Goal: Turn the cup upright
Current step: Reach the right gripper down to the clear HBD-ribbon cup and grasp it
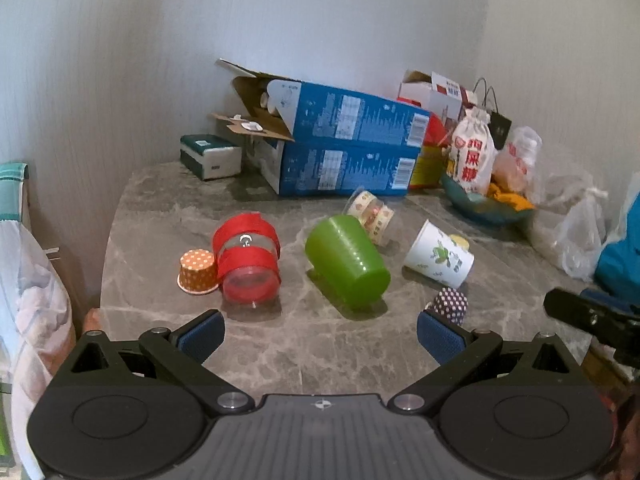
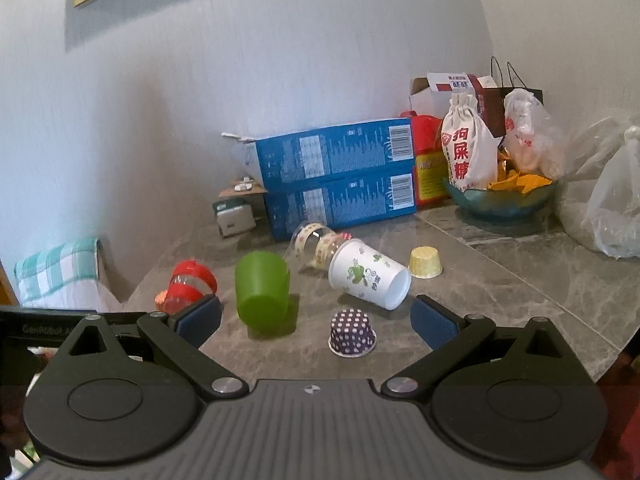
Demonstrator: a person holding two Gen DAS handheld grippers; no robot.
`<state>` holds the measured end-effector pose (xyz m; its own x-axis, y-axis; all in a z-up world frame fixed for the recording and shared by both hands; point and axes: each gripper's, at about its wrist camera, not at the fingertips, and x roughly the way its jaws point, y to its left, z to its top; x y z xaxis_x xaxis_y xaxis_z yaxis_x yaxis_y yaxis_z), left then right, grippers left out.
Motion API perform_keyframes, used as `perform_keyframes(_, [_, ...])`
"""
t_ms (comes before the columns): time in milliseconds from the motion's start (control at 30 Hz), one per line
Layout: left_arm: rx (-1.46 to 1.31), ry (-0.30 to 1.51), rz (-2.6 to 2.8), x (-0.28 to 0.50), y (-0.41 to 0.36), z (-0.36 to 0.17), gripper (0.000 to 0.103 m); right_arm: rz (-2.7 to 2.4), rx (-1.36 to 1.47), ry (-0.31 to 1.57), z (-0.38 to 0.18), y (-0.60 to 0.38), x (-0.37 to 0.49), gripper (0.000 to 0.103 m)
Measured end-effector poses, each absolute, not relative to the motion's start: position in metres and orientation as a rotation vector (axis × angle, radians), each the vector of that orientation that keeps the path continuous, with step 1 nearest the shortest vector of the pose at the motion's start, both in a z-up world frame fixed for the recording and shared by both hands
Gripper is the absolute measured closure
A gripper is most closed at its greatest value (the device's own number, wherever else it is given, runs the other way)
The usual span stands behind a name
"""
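Note:
Several cups lie on the grey marble table [image 1: 280, 344]. A green plastic cup [image 1: 346, 265] [image 2: 262, 291] lies on its side. A white paper cup [image 1: 439, 258] [image 2: 368, 274] with green print lies on its side. A clear cup with red bands [image 1: 247, 258] [image 2: 190, 286] and a clear patterned cup [image 1: 370, 212] [image 2: 316, 244] also lie tipped. My left gripper [image 1: 320, 336] is open and empty, short of the green cup. My right gripper [image 2: 316, 320] is open and empty, with a purple dotted cupcake cup [image 2: 352, 332] [image 1: 450, 304] standing upside down between its fingers.
An orange dotted cupcake cup [image 1: 198, 271] and a yellow one [image 2: 426, 262] are on the table. Two stacked blue boxes [image 1: 344, 148], a teal bowl [image 2: 500, 200] with snacks, a white cloth bag [image 2: 466, 148] and plastic bags [image 2: 616, 208] line the back and right.

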<state>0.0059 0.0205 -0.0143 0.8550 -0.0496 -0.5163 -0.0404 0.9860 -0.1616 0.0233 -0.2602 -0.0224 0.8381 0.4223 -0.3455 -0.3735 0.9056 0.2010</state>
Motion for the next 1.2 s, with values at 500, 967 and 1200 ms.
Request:
perform_keyframes(500, [-0.157, 0.581, -0.135, 0.023, 0.03, -0.025, 0.0, 0.619, -0.385, 0.684, 0.019, -0.17, 0.204, 0.001])
perform_keyframes(967, [-0.255, 0.504, -0.281, 0.022, 0.054, -0.028, 0.0, 0.747, -0.62, 0.992, -0.035, -0.102, 0.325, 0.016])
perform_keyframes(1200, [-0.272, 0.53, -0.272, 0.031, 0.057, -0.036, 0.0, 0.775, -0.655, 1.053, -0.045, -0.096, 0.341, 0.026])
